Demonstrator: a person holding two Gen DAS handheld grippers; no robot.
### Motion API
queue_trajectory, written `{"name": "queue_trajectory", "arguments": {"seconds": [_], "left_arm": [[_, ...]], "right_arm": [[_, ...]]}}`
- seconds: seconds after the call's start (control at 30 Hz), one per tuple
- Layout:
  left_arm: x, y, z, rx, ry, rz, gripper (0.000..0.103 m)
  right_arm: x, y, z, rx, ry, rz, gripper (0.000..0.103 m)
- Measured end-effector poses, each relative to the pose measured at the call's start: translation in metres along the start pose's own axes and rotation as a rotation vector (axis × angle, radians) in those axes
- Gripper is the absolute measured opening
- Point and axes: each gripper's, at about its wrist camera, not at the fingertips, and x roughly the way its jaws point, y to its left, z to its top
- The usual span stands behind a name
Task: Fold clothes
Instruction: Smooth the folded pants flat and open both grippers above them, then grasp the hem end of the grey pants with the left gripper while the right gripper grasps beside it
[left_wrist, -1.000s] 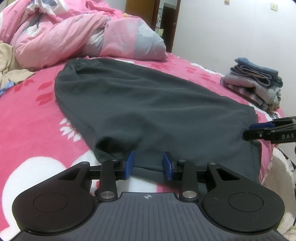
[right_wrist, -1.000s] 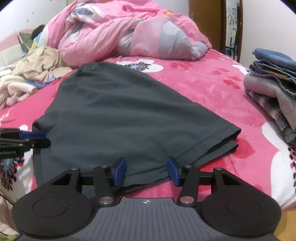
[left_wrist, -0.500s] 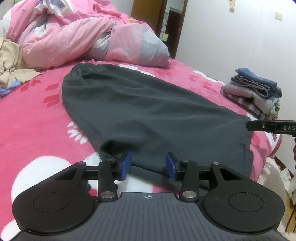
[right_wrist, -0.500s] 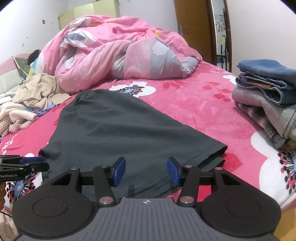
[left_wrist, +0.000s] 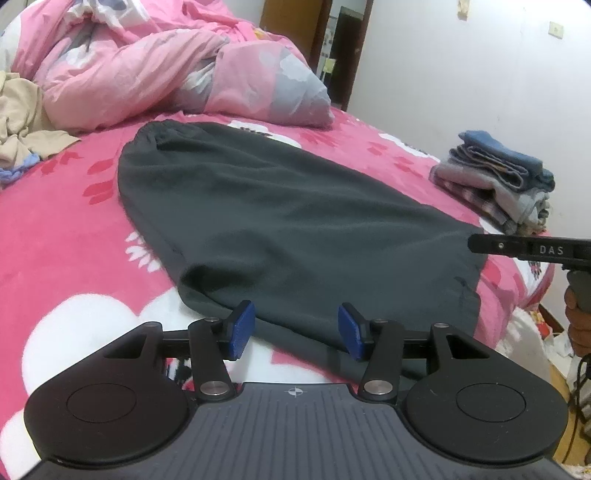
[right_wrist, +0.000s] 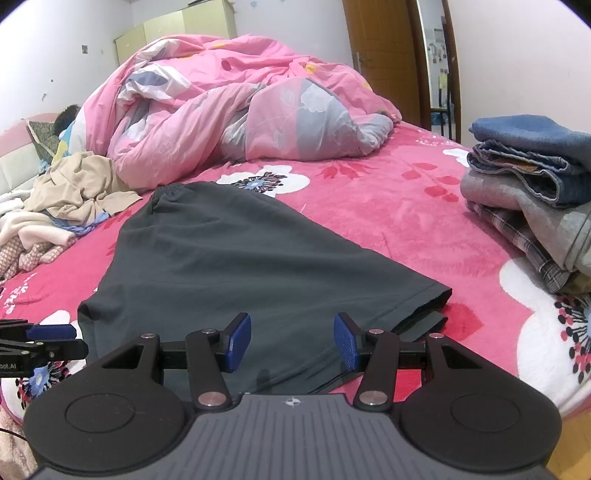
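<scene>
A dark grey pair of shorts (left_wrist: 295, 221) lies flat on the pink flowered bed (left_wrist: 55, 229), waistband at the far end. My left gripper (left_wrist: 295, 326) hovers just above the near hem; its jaws are opening and the blue pads touch nothing. In the right wrist view the shorts (right_wrist: 240, 266) spread ahead and my right gripper (right_wrist: 291, 341) stands open above their near hem, holding nothing. The right gripper's finger (left_wrist: 517, 249) pokes in at the left wrist view's right edge, and the left gripper's tip (right_wrist: 44, 339) shows at the right wrist view's left edge.
A stack of folded clothes (right_wrist: 532, 192) sits on the bed's right side. A crumpled pink duvet (right_wrist: 240, 110) fills the far end. Loose beige and white garments (right_wrist: 74, 192) lie at the far left. A person's hand (left_wrist: 576, 317) holds the right gripper's handle past the bed edge.
The left gripper's jaws have widened and it has lifted off the hem. The right gripper has tilted up a little, so more of the room shows. The shorts lie unchanged.
</scene>
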Motion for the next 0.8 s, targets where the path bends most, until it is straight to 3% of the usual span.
{"name": "queue_trajectory", "arguments": {"seconds": [0.57,0.63,0.8], "left_arm": [[-0.010,-0.005,-0.013,-0.064,0.052,-0.034,0.051],[-0.015,-0.003,-0.017,-0.080,0.053,-0.072,0.053],[-0.018,0.001,-0.028,-0.144,0.117,-0.267,0.059]], "right_arm": [[-0.004,-0.004,-0.002,0.029,-0.011,0.001,0.053],[-0.006,-0.009,-0.002,0.053,-0.017,0.005,0.053],[-0.013,-0.035,-0.002,0.143,-0.006,0.008,0.053]]}}
